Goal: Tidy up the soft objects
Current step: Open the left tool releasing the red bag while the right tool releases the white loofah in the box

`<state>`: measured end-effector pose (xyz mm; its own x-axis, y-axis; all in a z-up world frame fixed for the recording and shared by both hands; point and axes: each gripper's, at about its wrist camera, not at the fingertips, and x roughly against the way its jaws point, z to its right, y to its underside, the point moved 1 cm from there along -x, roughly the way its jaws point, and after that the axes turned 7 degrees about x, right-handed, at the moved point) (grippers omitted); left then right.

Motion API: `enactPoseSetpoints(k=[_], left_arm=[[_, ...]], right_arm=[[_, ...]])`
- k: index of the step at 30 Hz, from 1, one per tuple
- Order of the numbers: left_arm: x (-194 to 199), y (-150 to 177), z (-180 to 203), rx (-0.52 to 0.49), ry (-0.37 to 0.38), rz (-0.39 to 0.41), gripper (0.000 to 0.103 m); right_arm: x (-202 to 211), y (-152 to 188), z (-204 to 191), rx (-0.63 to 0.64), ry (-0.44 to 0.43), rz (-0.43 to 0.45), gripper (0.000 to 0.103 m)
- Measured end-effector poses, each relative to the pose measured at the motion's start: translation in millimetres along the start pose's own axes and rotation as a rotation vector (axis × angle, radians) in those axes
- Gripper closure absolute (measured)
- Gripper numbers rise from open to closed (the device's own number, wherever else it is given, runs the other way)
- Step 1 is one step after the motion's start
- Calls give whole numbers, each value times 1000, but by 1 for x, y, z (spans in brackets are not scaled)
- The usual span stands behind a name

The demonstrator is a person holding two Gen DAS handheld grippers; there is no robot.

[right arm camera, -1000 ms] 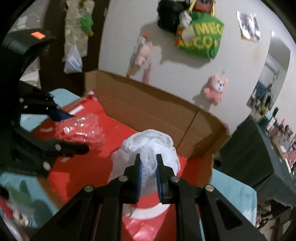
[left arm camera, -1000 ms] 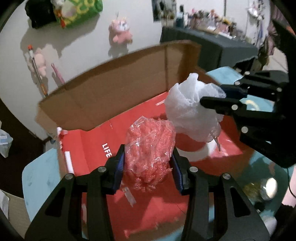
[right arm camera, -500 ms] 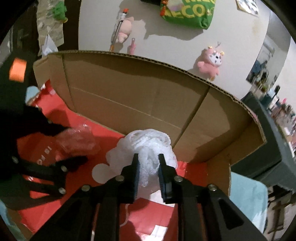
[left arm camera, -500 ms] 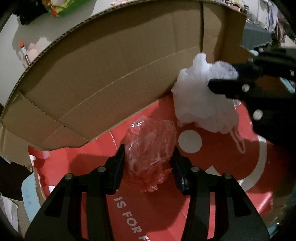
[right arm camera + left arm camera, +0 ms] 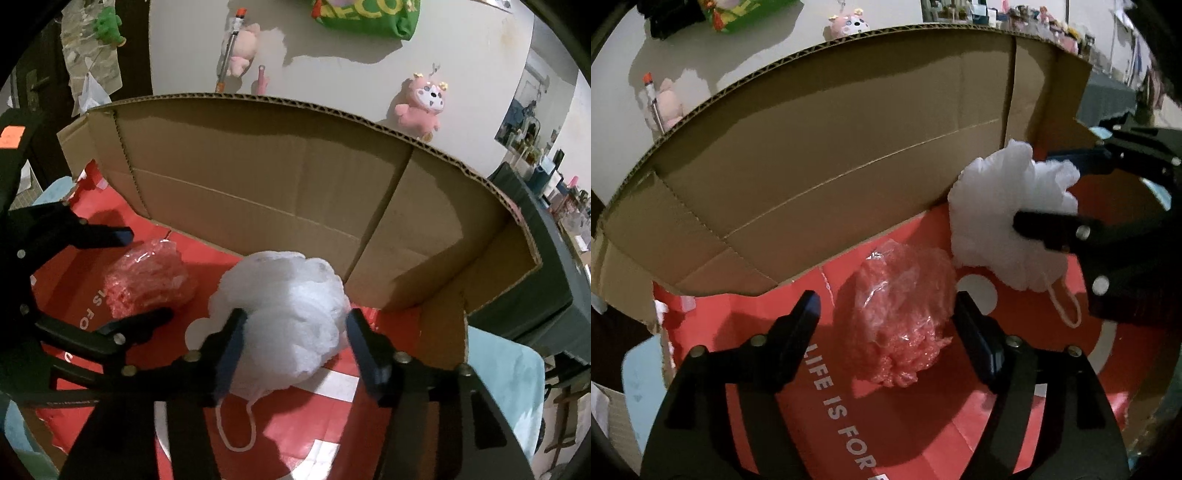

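Cardboard box (image 5: 820,155) opened flat-walled, red printed floor (image 5: 912,424) inside, white lettering across it. Red puff (image 5: 905,317) in clear wrap lying on that floor between the fingers of the left gripper (image 5: 886,314) — jaws opening, gap visible on the left side, right pad close beside the wrap, no squeeze visible. White puff (image 5: 1008,218) just right of it, near the back wall, the 2 puffs almost touching; white cord loop (image 5: 1065,306) trailing onto the red.

From the right wrist: white puff (image 5: 284,314) resting on the floor between the fingers of the right gripper (image 5: 295,328) — jaws opening, pads alongside the mesh without pinching it. Cord loop (image 5: 236,428) lying below the puff. Red puff (image 5: 147,280) to the left, between the left gripper's fingers (image 5: 122,236). Both grippers angled down into the box.

Beyond the box wall: pink plush (image 5: 424,107) on a pale surface, green bag (image 5: 365,14) near the top edge, another pink toy (image 5: 242,53) beside a pen (image 5: 229,48). Dark table (image 5: 546,266) at right.
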<state>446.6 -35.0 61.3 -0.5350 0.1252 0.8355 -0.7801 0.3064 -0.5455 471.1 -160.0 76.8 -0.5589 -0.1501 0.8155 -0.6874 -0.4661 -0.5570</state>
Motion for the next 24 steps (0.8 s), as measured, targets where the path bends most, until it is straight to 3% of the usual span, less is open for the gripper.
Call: enactPoseSetpoints(k=[5, 13, 20, 24], left_arm=[[2, -2, -9, 30, 41, -4, 30], [40, 9, -12, 56, 42, 86, 26], [137, 15, -16, 128, 90, 238, 9], [203, 38, -7, 136, 115, 359, 6]], right_arm=[[5, 1, 2, -14, -1, 8, 29], [50, -1, 3, -38, 4, 84, 14], [145, 10, -6, -47, 44, 258, 0], [201, 28, -16, -48, 74, 366, 0]])
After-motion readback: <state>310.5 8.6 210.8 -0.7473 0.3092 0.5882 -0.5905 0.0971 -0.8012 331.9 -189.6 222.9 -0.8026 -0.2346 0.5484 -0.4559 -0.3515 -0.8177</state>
